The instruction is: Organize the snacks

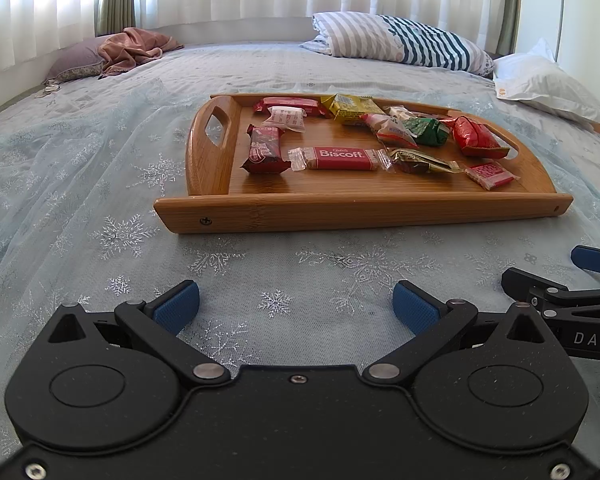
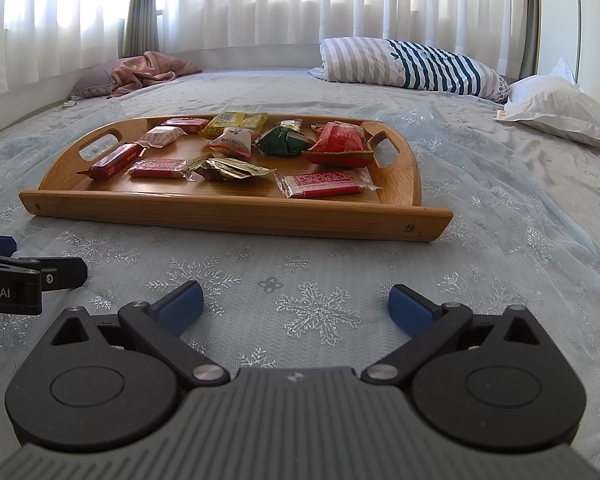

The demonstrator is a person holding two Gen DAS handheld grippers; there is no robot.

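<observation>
Both tongs, left (image 1: 296,306) and right (image 2: 296,306), spread, empty; tray (image 1: 360,212) ahead; risk: crinkly snacks (image 1: 340,159) slipping from pinch.

Left tool (image 1: 296,304) and right tool (image 2: 296,304) level, side by side, jaws spread wide, empty.

The right gripper (image 1: 592,276) is cut off by the left view's right edge; small print on the red flat packet (image 2: 327,184) cannot be read.
</observation>
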